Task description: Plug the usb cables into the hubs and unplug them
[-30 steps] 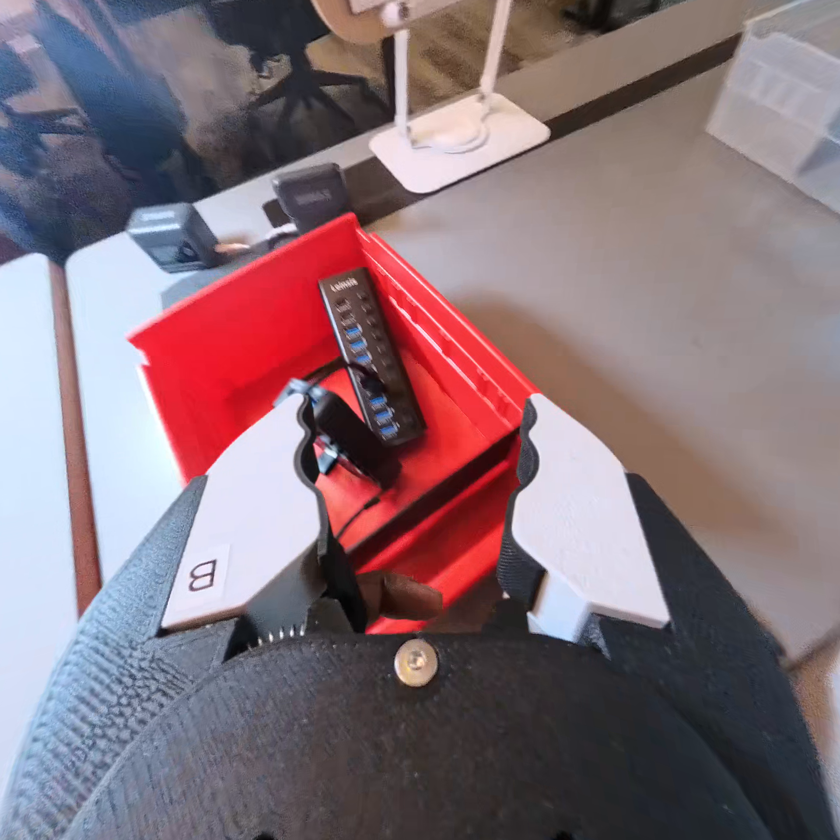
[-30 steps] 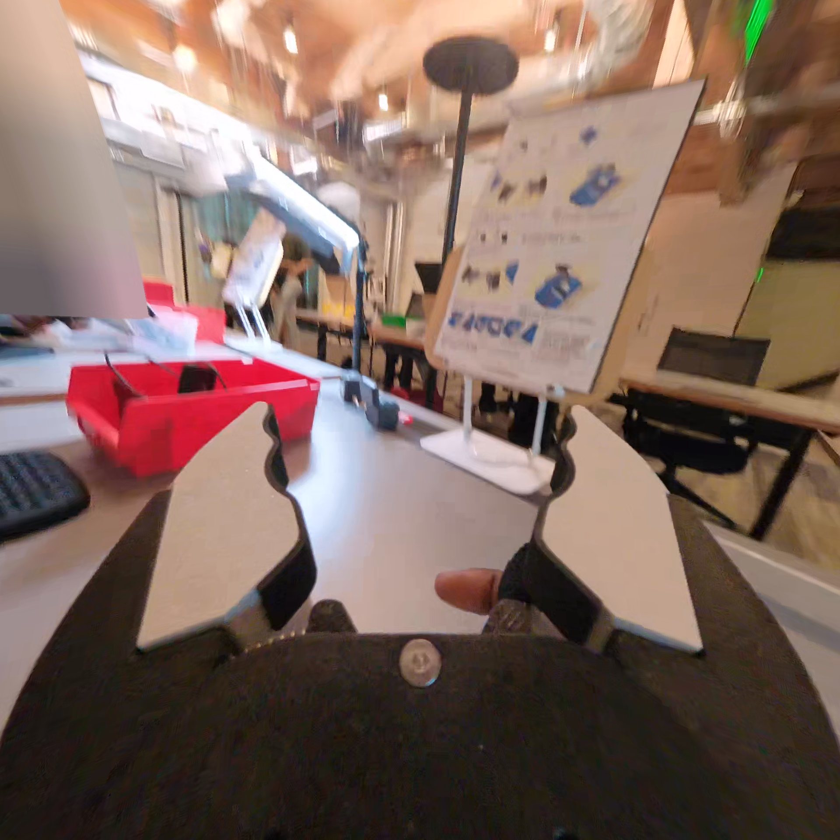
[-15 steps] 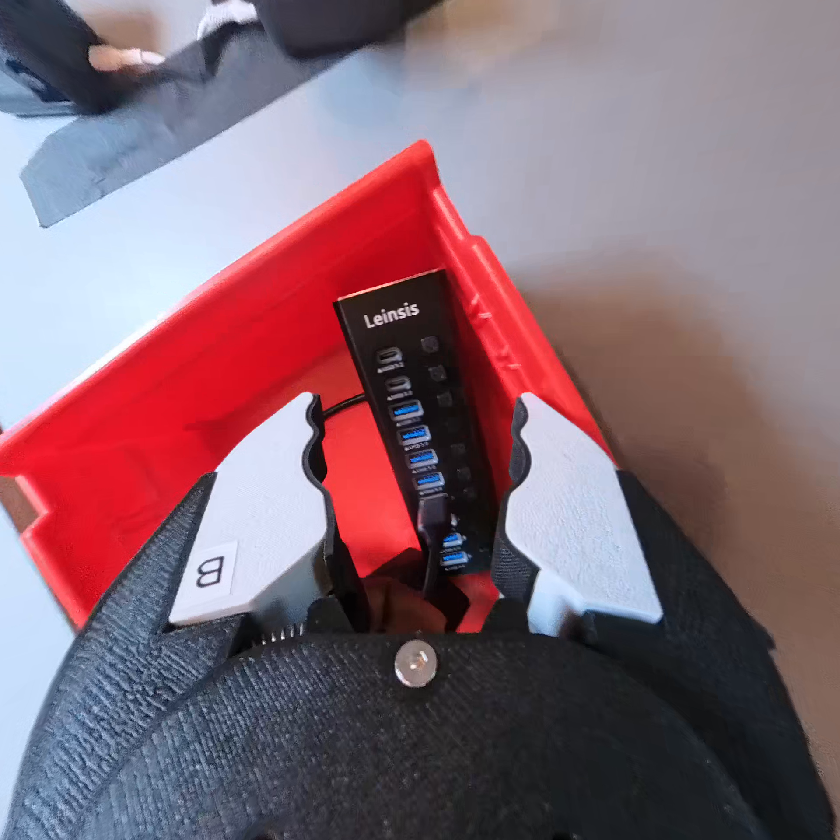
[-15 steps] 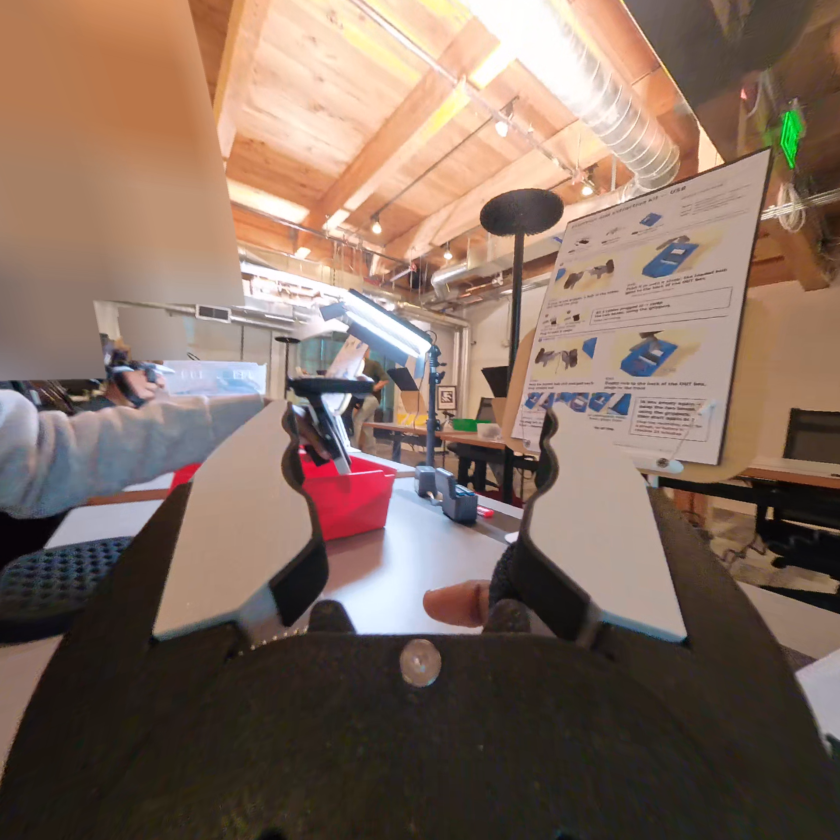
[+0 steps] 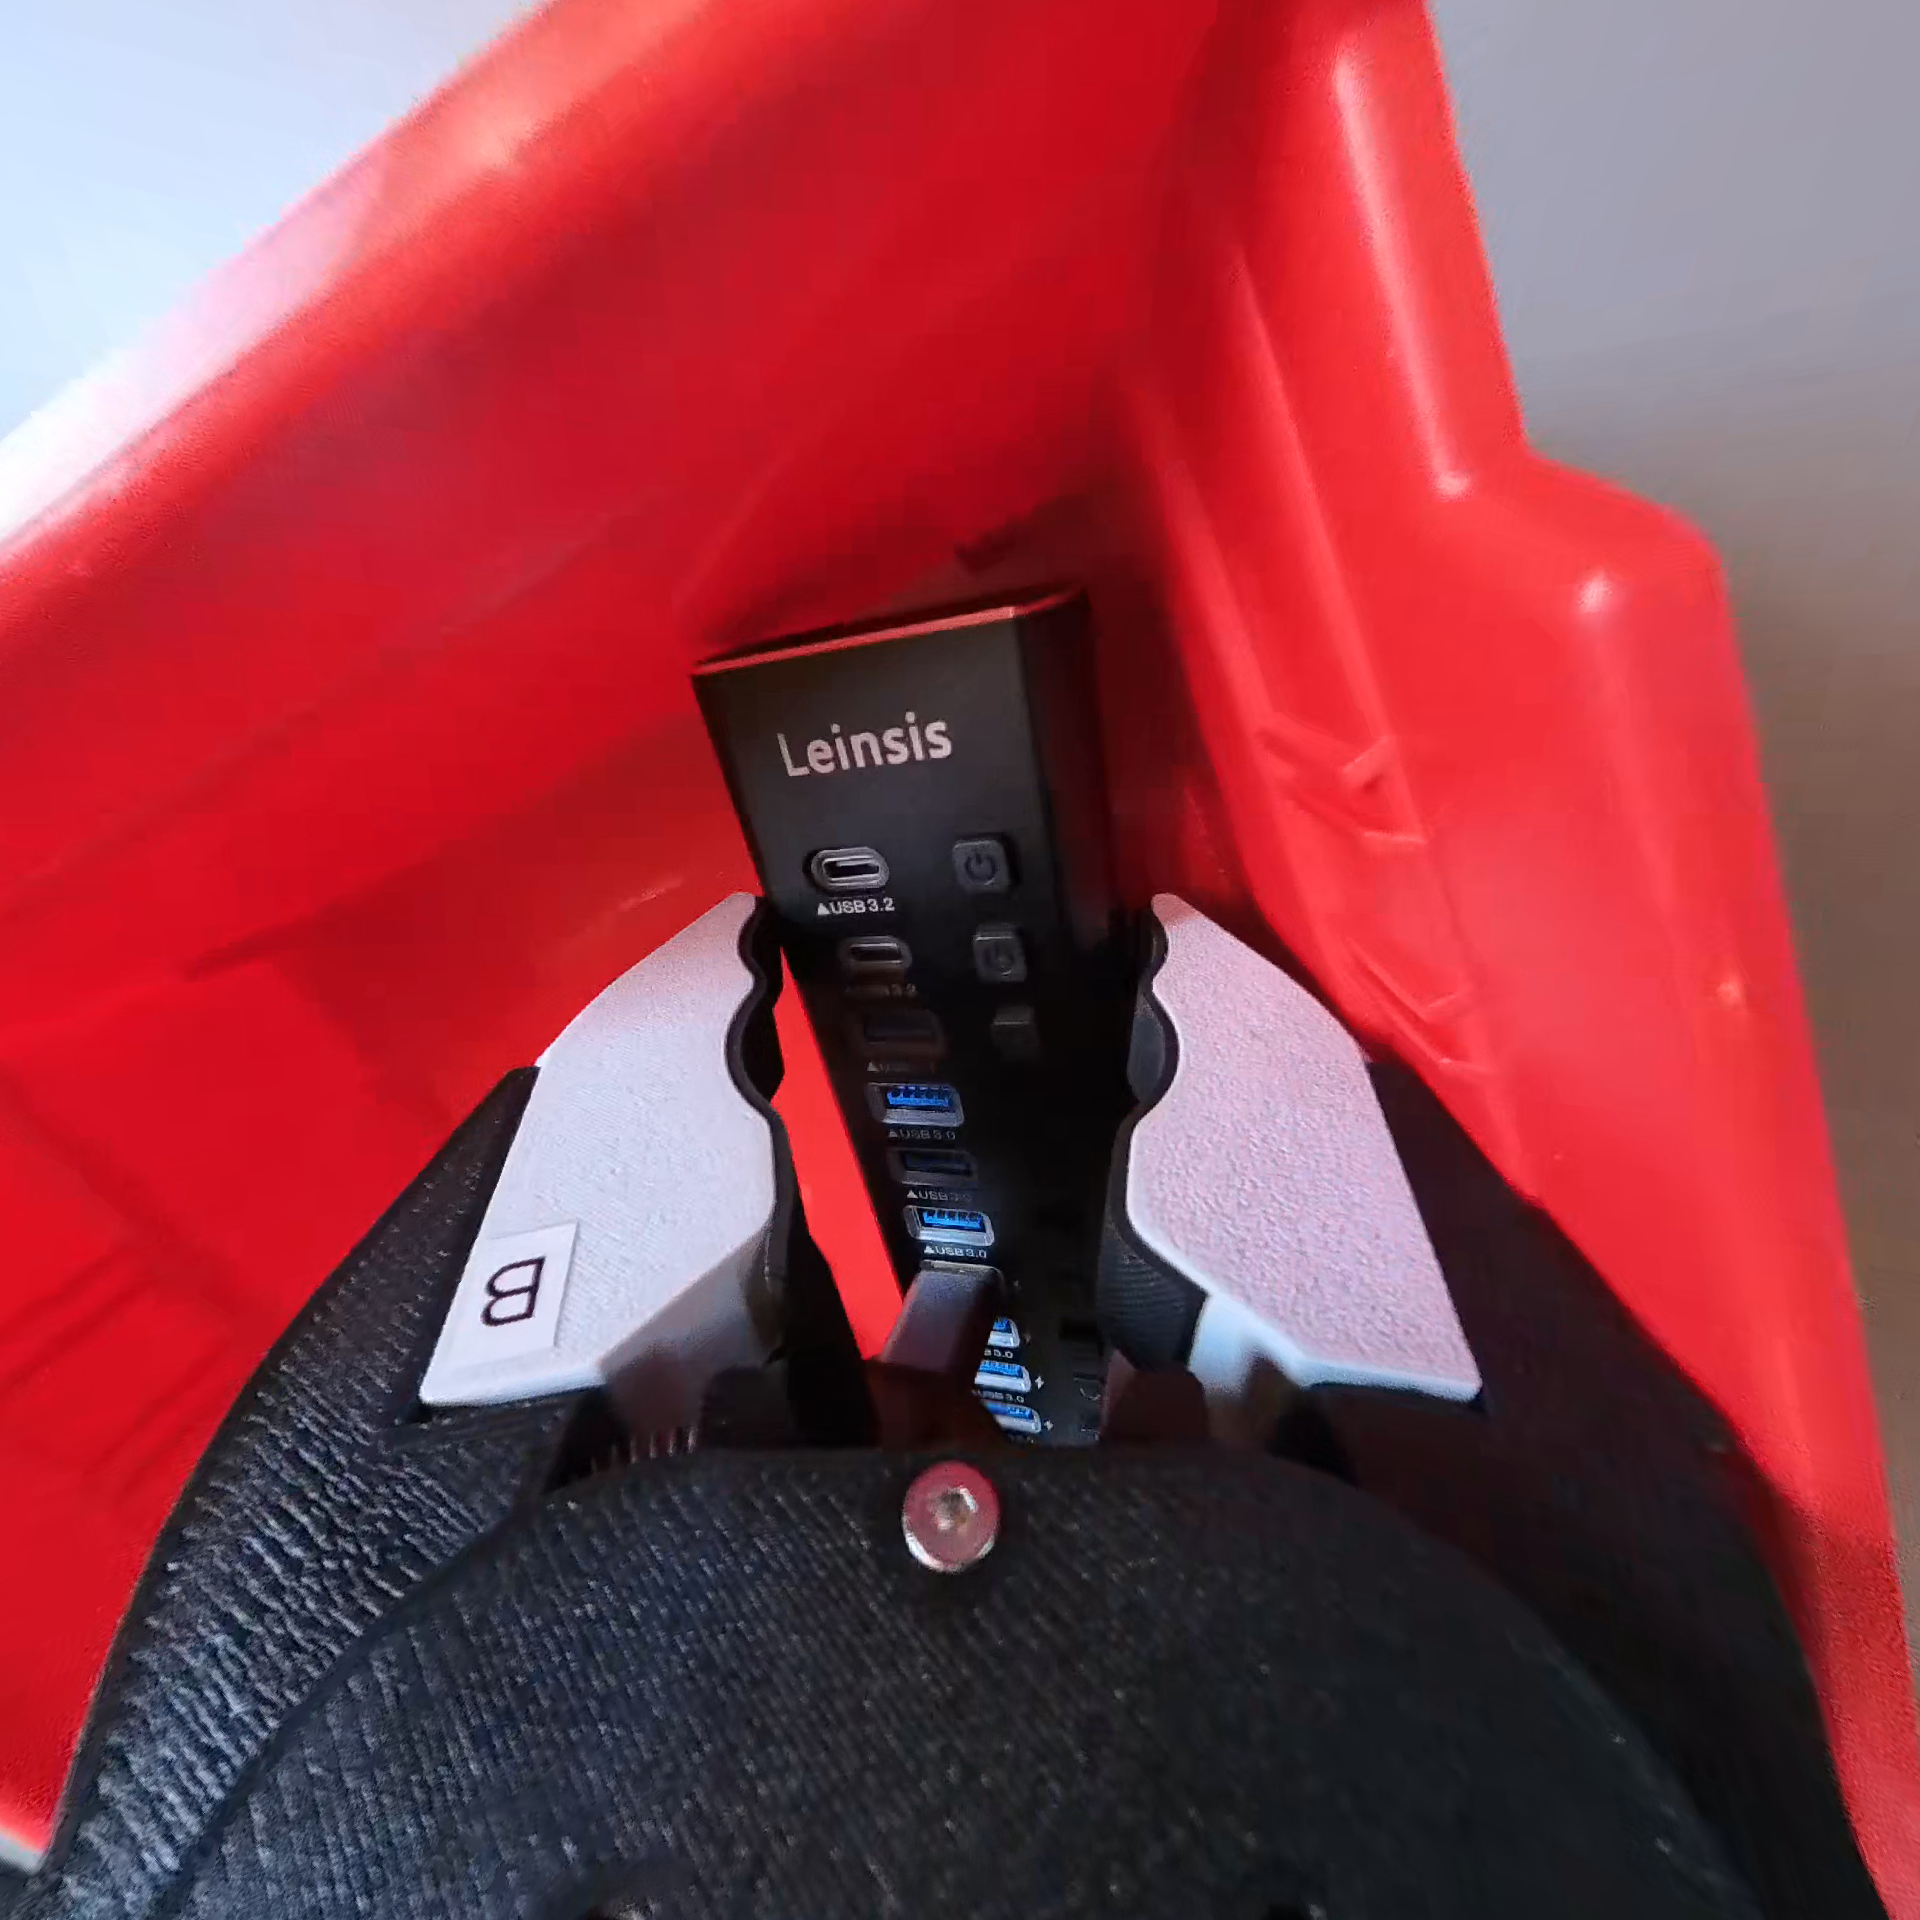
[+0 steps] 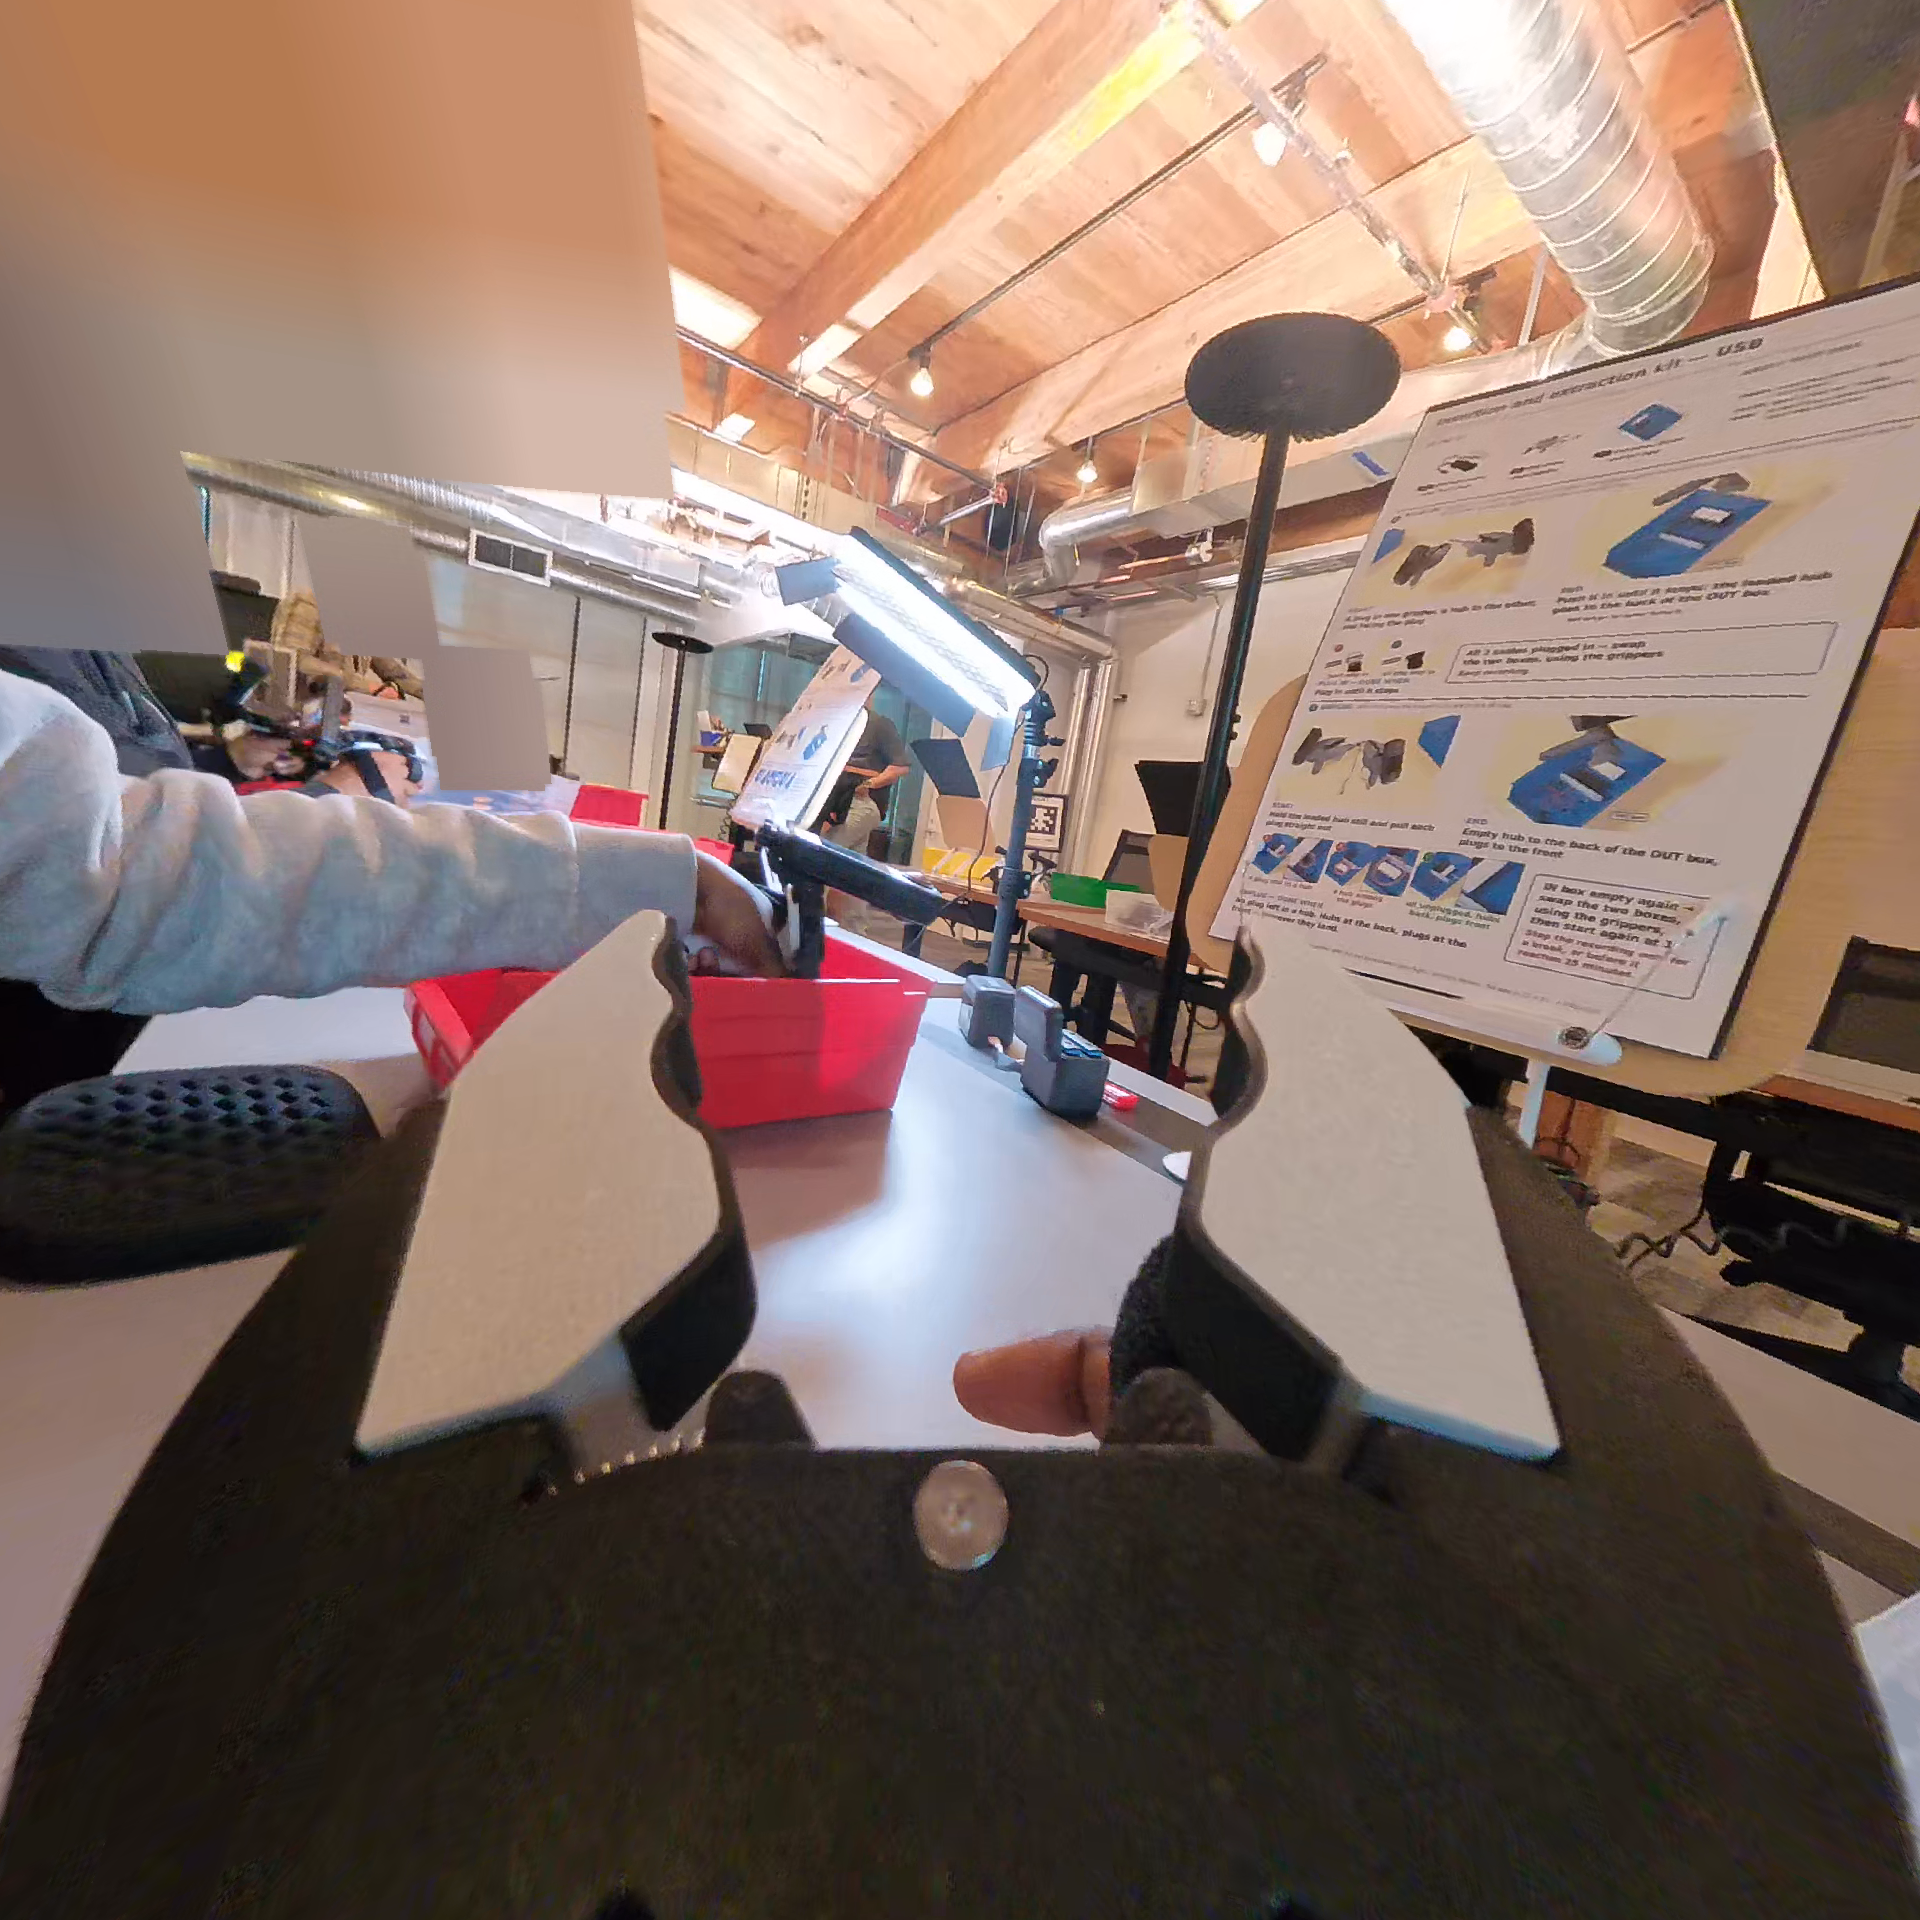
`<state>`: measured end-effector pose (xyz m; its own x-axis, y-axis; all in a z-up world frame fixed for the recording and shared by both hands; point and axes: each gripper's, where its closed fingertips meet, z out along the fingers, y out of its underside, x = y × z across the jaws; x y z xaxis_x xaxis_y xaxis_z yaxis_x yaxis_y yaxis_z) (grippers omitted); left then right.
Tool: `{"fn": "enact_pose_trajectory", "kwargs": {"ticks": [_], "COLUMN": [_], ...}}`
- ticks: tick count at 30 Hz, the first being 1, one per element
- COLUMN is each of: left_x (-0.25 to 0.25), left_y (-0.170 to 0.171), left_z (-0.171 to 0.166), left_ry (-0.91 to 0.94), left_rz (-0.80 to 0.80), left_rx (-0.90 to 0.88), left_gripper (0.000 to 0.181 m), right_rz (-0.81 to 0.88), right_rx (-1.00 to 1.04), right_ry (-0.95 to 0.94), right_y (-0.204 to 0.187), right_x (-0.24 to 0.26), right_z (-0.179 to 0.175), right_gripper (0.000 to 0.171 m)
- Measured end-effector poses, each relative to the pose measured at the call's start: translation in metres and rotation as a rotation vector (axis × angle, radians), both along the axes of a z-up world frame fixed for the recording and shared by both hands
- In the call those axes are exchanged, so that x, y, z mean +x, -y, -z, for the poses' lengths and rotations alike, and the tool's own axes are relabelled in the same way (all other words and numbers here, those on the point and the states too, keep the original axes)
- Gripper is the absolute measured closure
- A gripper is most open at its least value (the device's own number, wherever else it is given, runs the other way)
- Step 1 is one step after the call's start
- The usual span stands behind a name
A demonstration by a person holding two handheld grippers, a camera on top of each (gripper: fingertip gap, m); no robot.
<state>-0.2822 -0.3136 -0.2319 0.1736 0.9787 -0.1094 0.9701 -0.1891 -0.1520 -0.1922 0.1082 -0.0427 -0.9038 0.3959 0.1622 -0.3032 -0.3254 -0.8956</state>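
Note:
In the left wrist view a black USB hub (image 5: 914,790) lies inside a red bin (image 5: 468,540), close to the bin's right wall. A black USB plug (image 5: 940,1320) sits in one of the hub's lower ports. My left gripper (image 5: 951,925) is open, low in the bin, with one finger on each side of the hub. I cannot tell whether the pads touch it. My right gripper (image 6: 954,945) is open and empty above the grey table (image 6: 935,1226). In that view, the red bin (image 6: 810,1039) is farther off, and a sleeved arm (image 6: 312,894) reaches into it.
An instruction board (image 6: 1579,748) on a white stand is at the right. Two small grey devices (image 6: 1049,1060) sit behind the bin. A black mesh pad (image 6: 156,1153) is at the left. A black pole lamp (image 6: 1236,665) and more tables stand beyond. The grippers' ends are close to 45 centimeters from one another.
My left gripper has dropped into the red bin and closed in on the hub, and its fingers now straddle it. My right gripper has tilted up and stays open.

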Motion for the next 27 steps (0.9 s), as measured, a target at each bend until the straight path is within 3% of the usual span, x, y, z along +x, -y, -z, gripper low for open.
{"fn": "enact_pose_trajectory", "kwargs": {"ticks": [3,6,20,23,27], "left_x": [0.0,-0.001,0.007,0.006,0.013], "left_y": [-0.008,-0.011,-0.025,-0.043,-0.096], "left_z": [-0.008,-0.037,-0.249,-0.289,-0.314], "left_ry": [-0.053,-0.182,-0.891,-1.01,-1.052], "left_rz": [0.058,0.075,0.098,0.154,0.308], "left_rx": [0.022,-0.003,-0.127,-0.136,-0.019], "left_gripper": [0.117,0.117,0.121,0.122,0.122], "right_rz": [0.018,0.024,0.049,0.054,0.067], "right_rx": [0.021,0.051,0.114,0.125,0.147], "right_ry": [-0.011,-0.019,-0.039,-0.04,-0.045], "right_y": [0.001,0.004,0.01,0.011,0.013], "right_x": [-0.001,-0.002,-0.004,-0.005,-0.006], "right_z": [0.004,0.008,0.019,0.021,0.024], "right_gripper": [0.074,0.075,0.077,0.077,0.078]}}
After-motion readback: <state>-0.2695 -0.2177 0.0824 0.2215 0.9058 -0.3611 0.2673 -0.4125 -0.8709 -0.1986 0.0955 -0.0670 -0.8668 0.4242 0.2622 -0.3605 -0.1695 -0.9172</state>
